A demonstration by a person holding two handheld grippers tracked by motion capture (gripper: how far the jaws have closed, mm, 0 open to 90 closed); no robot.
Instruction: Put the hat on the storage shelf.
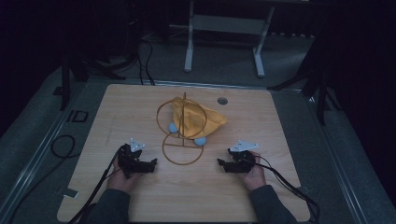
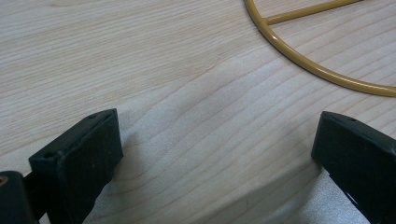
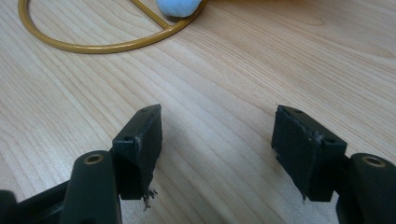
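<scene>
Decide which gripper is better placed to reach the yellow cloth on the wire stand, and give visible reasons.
Probably the right gripper. The yellow cloth hangs toward the right side of the wire stand, so its loose corner faces that gripper. The left gripper would have to cross the rings. Both are open.

— Where does everything sit from your seat?

— The wire rack [image 1: 182,133] stands mid-table [image 1: 140,102], slightly toward the far side. Its flat ring lies on the wood at the near end, and an upright ring rises just behind it.

— And the cloth?

— The cloth [image 1: 196,119] hangs on the upright ring, spilling to the right of it. One small ball [image 1: 173,127] sits at the left of the rack's foot, another ball [image 1: 200,141] at the right, touching the flat ring.

— Your grippers?

— My left gripper [image 1: 153,164] rests near and left of the flat ring, my right gripper [image 1: 219,162] near and right of it, well apart, the ring between them. A small hole [image 1: 222,101] lies far right of the rack.
</scene>
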